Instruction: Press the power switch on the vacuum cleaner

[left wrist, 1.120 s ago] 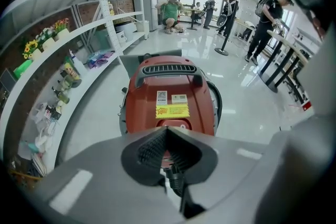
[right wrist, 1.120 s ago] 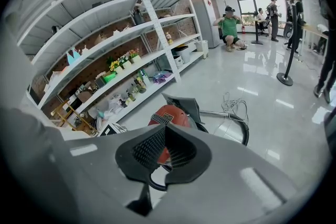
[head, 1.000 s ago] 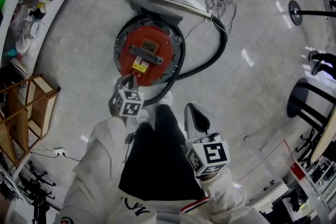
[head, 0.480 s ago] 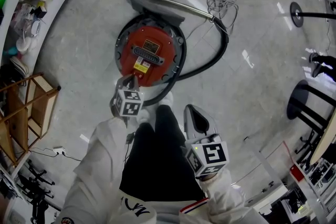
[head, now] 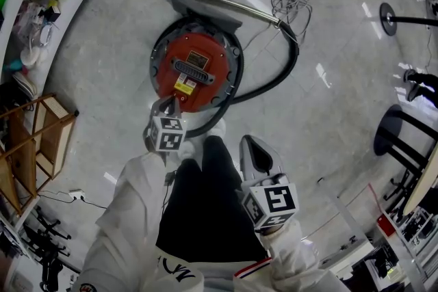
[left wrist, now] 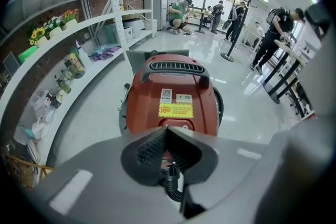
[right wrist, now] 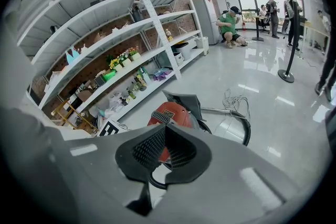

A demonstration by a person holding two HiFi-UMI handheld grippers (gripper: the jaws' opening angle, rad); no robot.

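A round red vacuum cleaner [head: 195,68] stands on the shiny floor ahead of my feet, with a black handle across its top and a yellow label. In the left gripper view its red body [left wrist: 176,89] fills the middle, and a raised red switch [left wrist: 178,124] shows just past the jaw tips. My left gripper [head: 169,104] is shut and empty, its tips at the vacuum's near edge, close over the switch [left wrist: 167,131]; contact cannot be told. My right gripper [head: 252,143] is shut and empty, held back beside my leg, with the vacuum [right wrist: 170,113] beyond it.
A black hose [head: 277,75] curves round the vacuum's right side to a metal wand [head: 229,5], with a coiled cable [head: 287,2] beside it. Curved white shelves [head: 31,17] and a wooden rack [head: 41,140] stand left. A coat stand base [head: 385,16] and black stool [head: 400,130] stand right.
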